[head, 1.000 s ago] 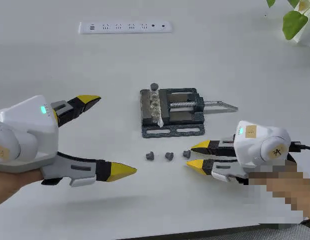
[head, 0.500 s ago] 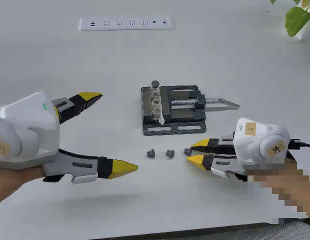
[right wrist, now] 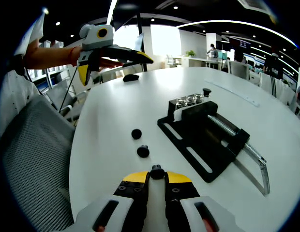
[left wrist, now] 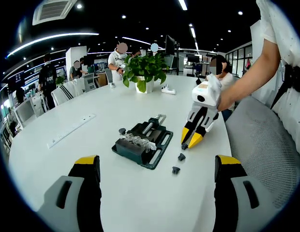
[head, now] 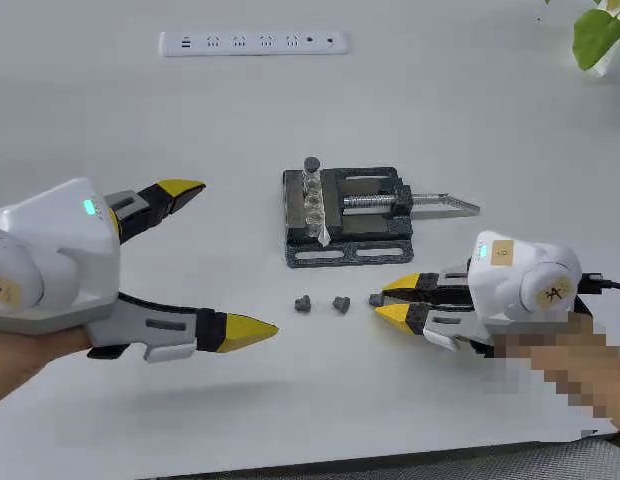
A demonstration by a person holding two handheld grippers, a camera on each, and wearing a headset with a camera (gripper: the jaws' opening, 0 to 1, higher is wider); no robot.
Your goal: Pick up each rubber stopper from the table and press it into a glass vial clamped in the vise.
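Just before the black metal vise, the right gripper pinches a small dark rubber stopper on the white bench, likely to lift it. The left gripper hangs wide open and empty to the vise's left, keeping clear. Clamped clear glass vials stand upright.

Far ahead of the left tool, a dark ceiling with curved light strips, small downlights and a vent. Beyond the wide white surface, pale office chairs and a potted plant. Ahead of the right tool, a bright glare, window or lit wall unclear; left of it, a grey mesh chair.
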